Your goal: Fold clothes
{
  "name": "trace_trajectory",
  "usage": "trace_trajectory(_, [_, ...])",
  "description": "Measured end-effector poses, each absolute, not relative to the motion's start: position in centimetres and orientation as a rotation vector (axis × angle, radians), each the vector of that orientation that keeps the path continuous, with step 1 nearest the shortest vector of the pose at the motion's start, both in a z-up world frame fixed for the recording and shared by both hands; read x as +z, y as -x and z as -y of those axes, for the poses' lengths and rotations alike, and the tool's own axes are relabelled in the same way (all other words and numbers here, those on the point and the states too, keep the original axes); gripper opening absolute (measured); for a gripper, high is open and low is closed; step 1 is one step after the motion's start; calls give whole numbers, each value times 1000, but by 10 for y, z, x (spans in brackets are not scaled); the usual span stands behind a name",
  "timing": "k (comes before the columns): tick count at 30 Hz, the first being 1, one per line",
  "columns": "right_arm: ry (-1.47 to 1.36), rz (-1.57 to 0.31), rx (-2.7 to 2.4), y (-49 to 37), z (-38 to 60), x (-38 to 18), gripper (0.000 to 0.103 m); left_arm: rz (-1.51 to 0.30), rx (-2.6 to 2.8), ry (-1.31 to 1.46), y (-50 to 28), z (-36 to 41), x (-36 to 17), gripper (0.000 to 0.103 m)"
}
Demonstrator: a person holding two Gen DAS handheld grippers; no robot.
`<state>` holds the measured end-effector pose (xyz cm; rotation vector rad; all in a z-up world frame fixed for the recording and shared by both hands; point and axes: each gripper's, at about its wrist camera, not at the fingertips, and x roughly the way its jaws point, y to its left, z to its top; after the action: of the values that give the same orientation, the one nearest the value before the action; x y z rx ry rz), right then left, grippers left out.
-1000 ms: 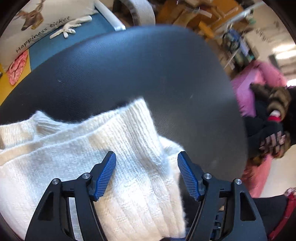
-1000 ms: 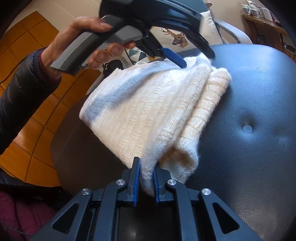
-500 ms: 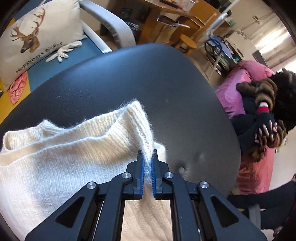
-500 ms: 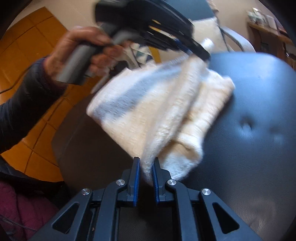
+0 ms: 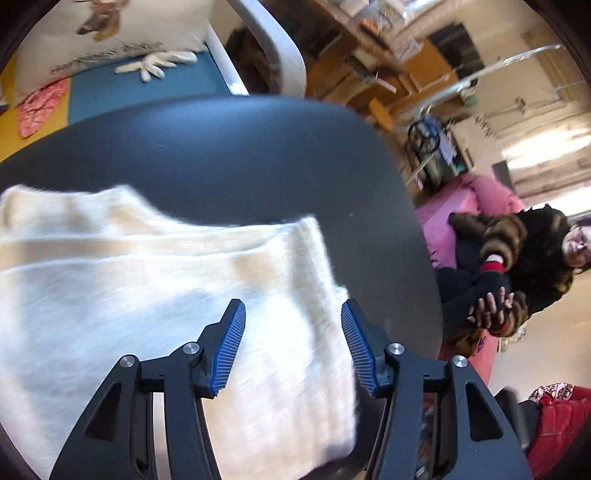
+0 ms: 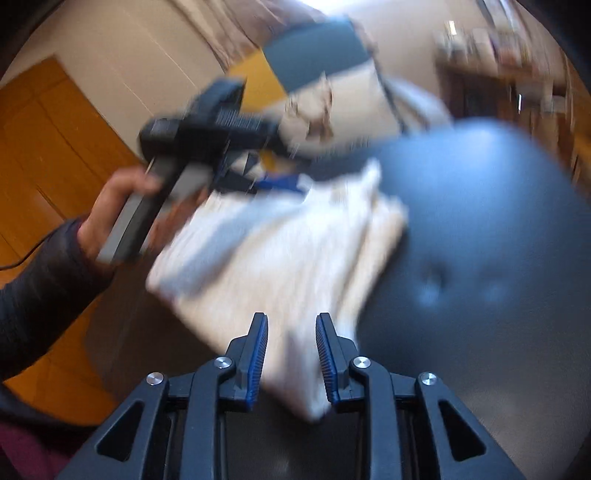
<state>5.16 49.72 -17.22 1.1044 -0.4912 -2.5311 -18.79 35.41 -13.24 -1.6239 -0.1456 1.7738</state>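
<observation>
Both grippers have their jaws opening over a folded cream knit sweater (image 5: 155,295) that lies on a round black leather stool (image 5: 240,155). From the left wrist view, the left gripper (image 5: 291,347) hangs above the sweater's right-hand edge with its blue ribbed pads (image 5: 229,350) spread well apart; the knit shows in the gap between them, but neither pad presses on it, so the garment is released on that side. From the right wrist view, the right gripper (image 6: 291,354) has a narrower gap, and the near corner of the sweater (image 6: 295,258) lies between its blue pads (image 6: 258,354); the picture is blurred, yet the pads seem to stand clear of the wool rather than pinching it. In that same view a hand (image 6: 110,214) in a dark sleeve (image 6: 40,280) holds the left gripper's grey handle above the far side of the sweater. The sweater sits toward the stool's near left part, with bare black leather and a tufted button (image 6: 434,275) to its right. Beyond the stool stands a chair with a blue seat (image 5: 147,88) and a deer-print cushion (image 5: 110,33). Off to the right a seated person (image 5: 517,273) in dark clothes is visible
</observation>
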Motion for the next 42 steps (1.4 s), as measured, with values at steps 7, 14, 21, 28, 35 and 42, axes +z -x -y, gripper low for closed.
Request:
trace_trajectory(7, [-1332, 388, -2606, 7, -473, -205, 22, 231, 1953, 1561, 176, -246, -145, 57])
trace_trajectory(14, [-1377, 681, -2583, 8, -504, -210, 19, 544, 1939, 1444, 161, -177, -166, 57])
trace_trajectory(21, [-1314, 666, -2707, 63, -490, -180, 25, 575, 1956, 1399, 150, -187, -169, 57])
trace_trajectory(28, [-1461, 626, -2727, 81, -489, -200, 25, 709, 1945, 1351, 144, -147, -152, 58])
trace_trajectory(35, [-1169, 552, -2525, 40, -413, -172, 27, 897, 2161, 1192, 124, 25, -111, 68])
trace_trajectory(42, [-1221, 417, -2298, 56, -322, -194, 27, 873, 2132, 1242, 111, 87, -140, 68])
